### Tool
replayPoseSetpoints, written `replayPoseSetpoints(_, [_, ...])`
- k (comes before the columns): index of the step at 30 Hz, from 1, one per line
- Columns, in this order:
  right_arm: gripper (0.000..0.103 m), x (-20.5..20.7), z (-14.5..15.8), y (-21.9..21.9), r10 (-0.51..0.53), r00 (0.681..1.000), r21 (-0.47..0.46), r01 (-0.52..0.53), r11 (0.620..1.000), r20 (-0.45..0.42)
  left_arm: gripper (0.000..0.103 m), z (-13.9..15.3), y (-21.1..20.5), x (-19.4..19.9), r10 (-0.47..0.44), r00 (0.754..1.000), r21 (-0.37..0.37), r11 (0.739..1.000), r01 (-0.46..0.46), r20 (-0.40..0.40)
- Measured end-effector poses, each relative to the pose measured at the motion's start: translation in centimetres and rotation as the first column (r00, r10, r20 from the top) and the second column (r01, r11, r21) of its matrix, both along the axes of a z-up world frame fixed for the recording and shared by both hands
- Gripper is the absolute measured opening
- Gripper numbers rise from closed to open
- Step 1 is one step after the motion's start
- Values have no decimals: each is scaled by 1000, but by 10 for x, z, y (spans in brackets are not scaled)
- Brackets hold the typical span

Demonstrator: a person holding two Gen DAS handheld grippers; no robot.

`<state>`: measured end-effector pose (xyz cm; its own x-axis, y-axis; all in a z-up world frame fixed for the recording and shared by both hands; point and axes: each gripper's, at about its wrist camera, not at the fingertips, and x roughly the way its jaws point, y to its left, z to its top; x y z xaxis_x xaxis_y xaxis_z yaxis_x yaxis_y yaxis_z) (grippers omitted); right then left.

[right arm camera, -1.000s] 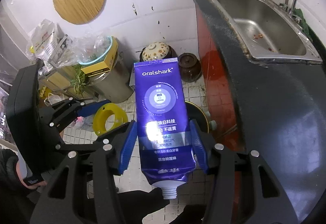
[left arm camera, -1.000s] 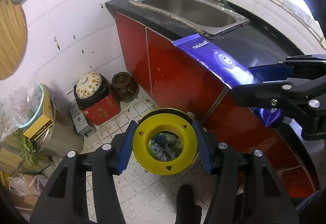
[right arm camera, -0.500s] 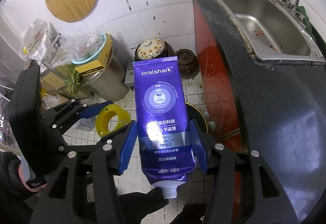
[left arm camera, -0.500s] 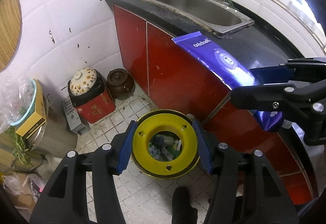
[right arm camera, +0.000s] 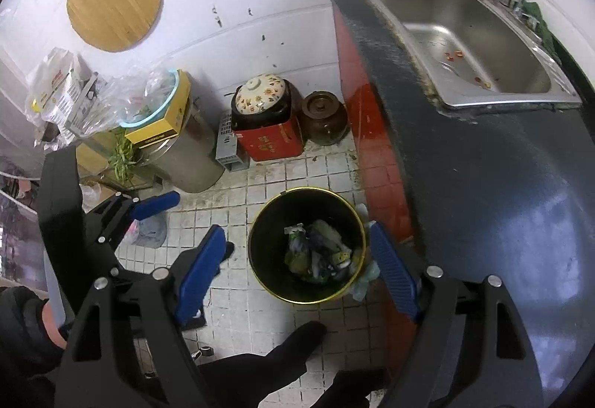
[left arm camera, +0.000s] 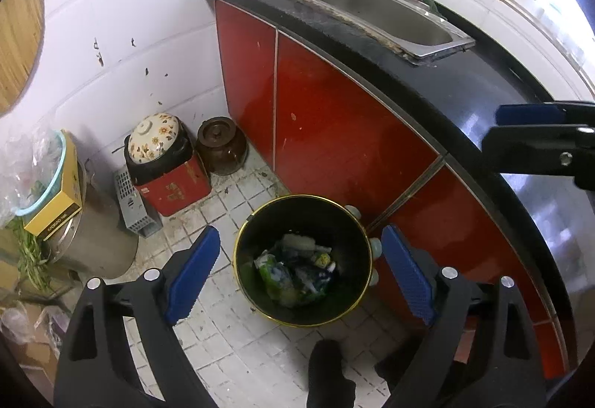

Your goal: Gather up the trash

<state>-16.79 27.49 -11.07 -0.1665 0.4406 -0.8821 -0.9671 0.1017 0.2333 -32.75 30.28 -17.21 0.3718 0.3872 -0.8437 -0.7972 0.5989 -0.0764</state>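
A black trash bin with a gold rim [left arm camera: 303,320] stands on the tiled floor by the red cabinet; it also shows in the right wrist view [right arm camera: 260,270]. Mixed wrappers and trash [left arm camera: 297,268] lie inside it, also seen in the right wrist view [right arm camera: 319,255]. My left gripper [left arm camera: 299,270] is open and empty, above the bin. My right gripper [right arm camera: 297,268] is open and empty, also above the bin. The yellow ring and the purple tube are out of sight. The right gripper's fingers [left arm camera: 535,136] show at the right of the left wrist view.
Red cabinet [left arm camera: 334,118] with black counter [right arm camera: 483,185] and steel sink [right arm camera: 465,47] to the right. A floral-lidded pot on a red box [left arm camera: 167,162], a brown jar [left arm camera: 221,146], a grey crate and a metal drum [right arm camera: 186,155] with clutter stand along the wall.
The left gripper opened and the yellow ring is gone from it. The right gripper opened and the purple toothpaste tube is gone from it. Both now hang over the bin.
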Motion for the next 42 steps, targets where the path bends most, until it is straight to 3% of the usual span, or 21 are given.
replayPoseSetpoints(7, [85,45,26,-60,-174,985,28,173,985,23,96,29,-13,26,-69,998,28,997,69,0])
replayPoseSetpoints(11, [91,90,59,-137,-388,919,84,383,920,61,96,59,-39,75,-222,975,35,975,221,31])
replayPoseSetpoints(13, [93,109,77,-182,-494,865,115,483,868,90,96,74,-56,108,-305,951,27,952,304,52])
replayPoseSetpoints(18, [95,151,113,-322,-745,641,174,725,667,185,96,117,-120,199,-492,866,74,871,486,90])
replayPoseSetpoints(22, [96,172,127,-432,-877,431,190,862,470,213,96,142,-181,261,-595,794,59,803,593,126])
replayPoseSetpoints(24, [96,176,131,-470,-907,345,189,900,393,240,96,152,-213,286,-643,757,63,765,640,117])
replayPoseSetpoints(27, [96,179,134,-517,-942,246,188,938,290,228,96,160,-252,307,-686,723,99,728,679,83])
replayPoseSetpoints(29, [96,180,132,-539,-953,202,179,953,244,226,96,162,-274,321,-709,702,107,704,702,69])
replayPoseSetpoints(31, [96,182,129,-553,-960,173,175,961,213,220,96,162,-289,331,-723,688,108,689,716,52])
replayPoseSetpoints(35, [96,179,126,-571,-968,147,168,969,182,204,96,159,-311,339,-749,662,119,659,743,10])
replayPoseSetpoints(42, [96,187,119,-578,-970,149,149,973,179,193,96,155,-321,350,-761,648,117,644,756,-3])
